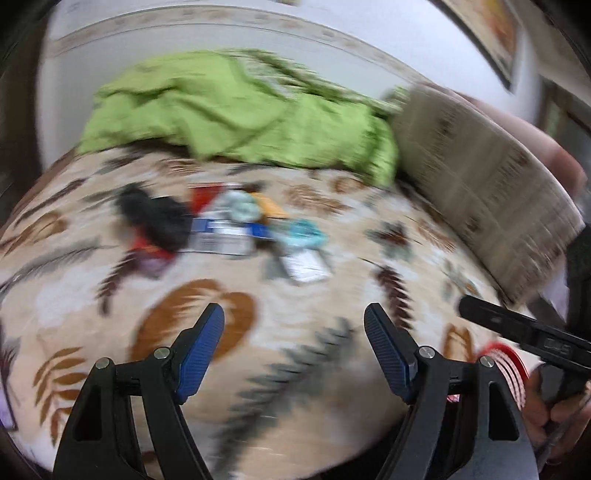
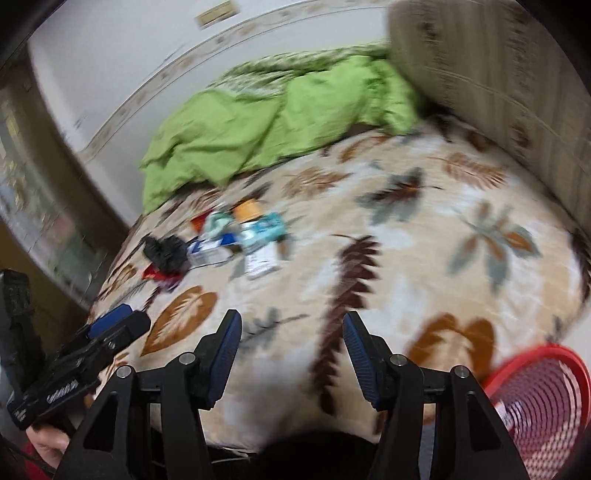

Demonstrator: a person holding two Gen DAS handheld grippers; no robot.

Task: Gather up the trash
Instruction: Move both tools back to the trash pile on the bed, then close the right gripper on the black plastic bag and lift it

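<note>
Green, rumpled bedding [image 1: 236, 110] lay heaped at the far side of a bed spread with a soft cream blanket [image 1: 317, 369] printed in brown and grey leaves, and both views were smeared by motion blur. The trash [image 1: 229, 221] sat in a loose cluster on that blanket, just in front of the green heap and well apart from both grippers: a crumpled black item [image 1: 155, 218], flat blue-and-white packets, a teal wrapper, an orange piece and a small white carton, their labels too blurred to read. The left wrist view alone showed a framed picture [image 1: 491, 33] on the wall and only a sliver of the red basket [image 1: 511, 373] behind its right finger; the right wrist view alone showed that basket's [image 2: 535, 402] round rim and slotted plastic wall at the near right edge of the bed, and shelving along the left wall. A tan patterned headboard [image 2: 498, 81] rose at the right in both. The left gripper [image 1: 293, 347] pointed down over the blanket with its blue ribbed pads spread wide and nothing between them. The right gripper [image 2: 291, 350] hung likewise, jaws parted and empty. Each view caught the other gripper at its edge, a hand [image 1: 546, 406] around the handle.
</note>
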